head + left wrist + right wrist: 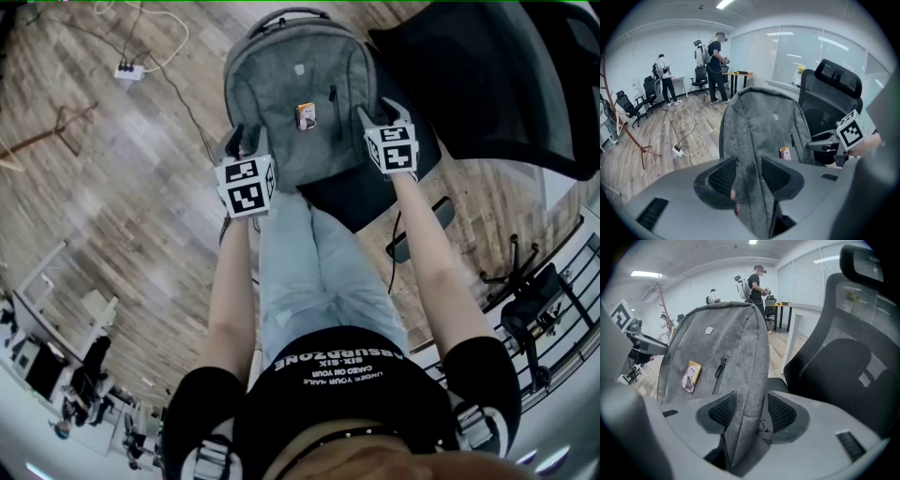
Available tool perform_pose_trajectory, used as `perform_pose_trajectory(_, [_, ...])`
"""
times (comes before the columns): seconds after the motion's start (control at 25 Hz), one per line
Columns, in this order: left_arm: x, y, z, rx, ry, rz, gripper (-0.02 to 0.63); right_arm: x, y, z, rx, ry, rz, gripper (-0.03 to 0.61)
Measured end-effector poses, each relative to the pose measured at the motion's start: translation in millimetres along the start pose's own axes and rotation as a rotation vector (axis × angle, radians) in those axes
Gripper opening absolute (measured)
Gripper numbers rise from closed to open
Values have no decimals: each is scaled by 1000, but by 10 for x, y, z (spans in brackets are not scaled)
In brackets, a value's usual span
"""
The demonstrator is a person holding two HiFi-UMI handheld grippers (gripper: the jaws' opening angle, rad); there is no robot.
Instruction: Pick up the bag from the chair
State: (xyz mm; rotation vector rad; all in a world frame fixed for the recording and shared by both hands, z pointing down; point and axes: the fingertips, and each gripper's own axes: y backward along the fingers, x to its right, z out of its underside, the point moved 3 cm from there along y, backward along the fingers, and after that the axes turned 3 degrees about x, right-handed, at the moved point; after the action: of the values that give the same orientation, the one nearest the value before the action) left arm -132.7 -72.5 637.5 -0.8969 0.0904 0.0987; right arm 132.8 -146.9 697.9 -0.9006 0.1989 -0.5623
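Presently, the grey bag point(300, 94) is seen upright on the seat of the black chair point(349, 202), its front panel facing the person. A small yellow tag point(307, 115) and a zip pull are noted on that panel.

The left gripper point(246, 142) is placed at the bag's left edge. In the left gripper view its fingers point(723, 177) are closed on that edge, and the fabric fills the gap between the pads.

The right gripper point(378, 112) is placed at the bag's right edge. In the right gripper view its fingers point(782, 412) are spread wide. The edge of the bag stands between them, and a gap is left at the outer pad.

The chair stands on a wooden floor point(112, 187), on which a power strip point(128, 68) lies well apart.
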Motion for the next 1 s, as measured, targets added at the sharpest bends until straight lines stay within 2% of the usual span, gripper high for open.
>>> perform_pose_trajectory(0.2, [-21, 106, -37, 14, -34, -57, 160, 16, -49, 3, -7, -3, 2, 202])
perform_pose_trajectory(0.4, [-115, 29, 72, -22, 2, -48, 160, 19, -58, 8, -10, -7, -3, 202])
perform_pose_trajectory(0.56, [-108, -79, 94, -20, 8, -68, 160, 39, -71, 39, -22, -12, -16, 204])
perform_pose_trajectory(0.68, [-118, -134, 117, 4, 1, -94, 160, 47, -91, 42, -9, -52, -32, 202])
perform_pose_trajectory(0.8, [-132, -146, 152, 47, -8, -109, 158, 68, -98, 57, -1, -91, -48, 179])
perform_pose_trajectory(1.0, [-126, -187, 154, 17, 10, -120, 152, 66, -96, 72, -2, -95, -52, 149])
